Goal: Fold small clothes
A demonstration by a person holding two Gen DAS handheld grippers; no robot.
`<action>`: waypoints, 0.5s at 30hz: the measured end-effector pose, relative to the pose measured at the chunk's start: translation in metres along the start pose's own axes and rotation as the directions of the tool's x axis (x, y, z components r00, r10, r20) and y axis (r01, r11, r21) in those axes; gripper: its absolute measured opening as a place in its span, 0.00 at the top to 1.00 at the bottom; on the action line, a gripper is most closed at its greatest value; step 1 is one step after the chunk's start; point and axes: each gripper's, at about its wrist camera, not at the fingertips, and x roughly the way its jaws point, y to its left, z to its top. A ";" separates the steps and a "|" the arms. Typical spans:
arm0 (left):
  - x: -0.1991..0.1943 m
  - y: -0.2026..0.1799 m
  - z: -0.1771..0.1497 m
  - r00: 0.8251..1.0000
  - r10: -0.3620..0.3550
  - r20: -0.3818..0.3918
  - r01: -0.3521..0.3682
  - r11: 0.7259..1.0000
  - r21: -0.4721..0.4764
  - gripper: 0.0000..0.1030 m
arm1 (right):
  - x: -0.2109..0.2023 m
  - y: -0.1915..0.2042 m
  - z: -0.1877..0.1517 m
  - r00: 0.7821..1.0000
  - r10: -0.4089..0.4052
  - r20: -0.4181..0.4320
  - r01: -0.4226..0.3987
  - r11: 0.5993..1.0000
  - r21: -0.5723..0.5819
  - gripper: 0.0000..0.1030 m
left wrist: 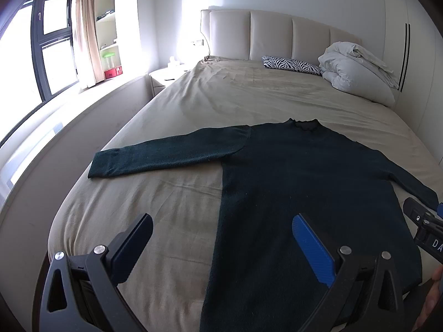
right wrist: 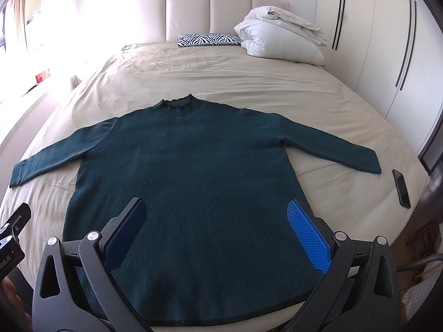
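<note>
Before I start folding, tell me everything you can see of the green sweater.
The sweater is a dark teal, fuzzy-looking knit with a short ruffled collar and a darker band along the hem. It lies flat and unfolded on the beige bed sheet, collar toward the headboard, both long sleeves spread out sideways. Nothing grips it: both tongs hover open near its hem end. A phone lies apart, beyond the right cuff.

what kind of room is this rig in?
A home bedroom, almost certainly. A large bed with an upholstered headboard fills the view, a folded white duvet and zebra-print pillow lie at its head, and built-in wardrobe doors line one side.
</note>
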 end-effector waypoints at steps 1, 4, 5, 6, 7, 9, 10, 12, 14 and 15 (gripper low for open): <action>0.000 0.000 0.000 1.000 -0.001 -0.001 0.001 1.000 0.000 0.00 | 0.000 0.000 0.000 1.000 0.000 0.000 0.000 1.000 0.000 0.00; -0.002 -0.006 -0.004 1.000 -0.001 0.003 0.001 1.000 0.007 0.00 | 0.000 0.000 0.000 1.000 0.000 0.000 0.000 1.000 0.000 0.00; -0.001 -0.005 -0.003 1.000 -0.001 0.002 0.001 1.000 0.006 0.00 | 0.000 0.000 -0.001 1.000 0.000 0.000 0.000 1.000 0.000 0.00; -0.002 -0.006 -0.004 1.000 -0.001 0.002 0.001 1.000 0.006 0.00 | 0.000 0.000 -0.001 1.000 0.000 0.000 0.000 1.000 0.000 0.00; -0.002 -0.006 -0.004 1.000 -0.002 0.002 0.002 1.000 0.006 0.00 | 0.001 0.000 0.000 1.000 -0.001 -0.001 0.001 1.000 0.000 0.00; -0.002 -0.006 -0.004 1.000 -0.001 0.001 0.001 1.000 0.006 0.00 | 0.001 0.001 -0.002 1.000 0.000 -0.002 0.000 1.000 -0.001 0.00; -0.002 -0.007 -0.005 1.000 -0.001 0.000 0.001 1.000 0.006 0.00 | 0.000 0.002 -0.003 1.000 0.000 -0.002 0.000 1.000 -0.002 0.00; -0.001 -0.005 -0.004 1.000 -0.001 0.002 0.001 1.000 0.006 0.00 | 0.000 0.002 -0.003 1.000 0.000 -0.003 0.000 1.000 -0.002 0.00; -0.001 -0.006 -0.005 1.000 -0.002 0.001 0.002 1.000 0.006 0.00 | 0.000 0.001 -0.004 1.000 0.001 -0.003 -0.001 1.000 -0.001 0.00; -0.001 -0.006 -0.005 1.000 -0.002 0.002 0.002 1.000 0.006 0.00 | 0.000 0.001 -0.004 1.000 0.000 -0.003 0.000 1.000 -0.001 0.00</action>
